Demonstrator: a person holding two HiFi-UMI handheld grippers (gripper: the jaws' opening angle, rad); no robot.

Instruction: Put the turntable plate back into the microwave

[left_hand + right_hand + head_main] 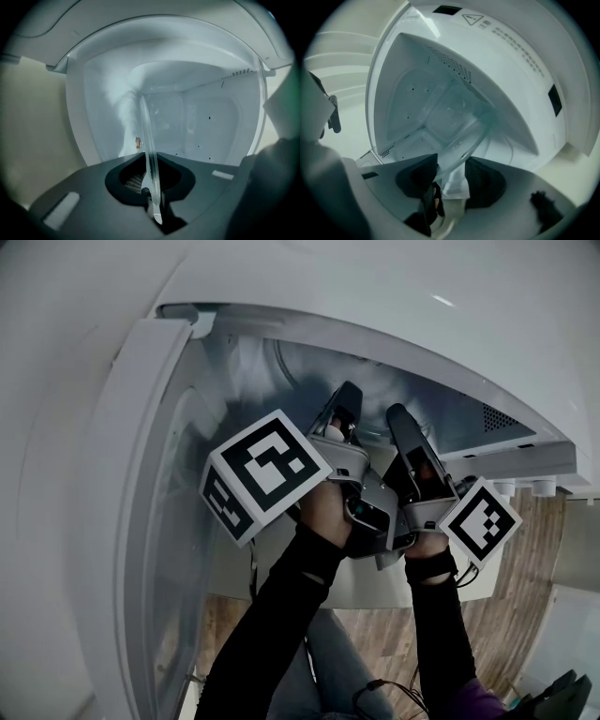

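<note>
The clear glass turntable plate (145, 126) stands on edge inside the white microwave cavity (211, 117). My left gripper (151, 190) is shut on its rim, the glass running straight up from between the jaws. In the right gripper view the plate (457, 115) spreads into the cavity (410, 91), and my right gripper (447, 174) is shut on its near rim. From the head view both grippers, left (345, 397) and right (397, 418), reach side by side into the microwave opening (281, 362); the clear plate cannot be made out there.
The microwave door (141, 521) hangs open at the left, close to my left arm. The cavity's vent holes (450, 65) show on one wall. A wooden floor (525, 596) lies below at the right.
</note>
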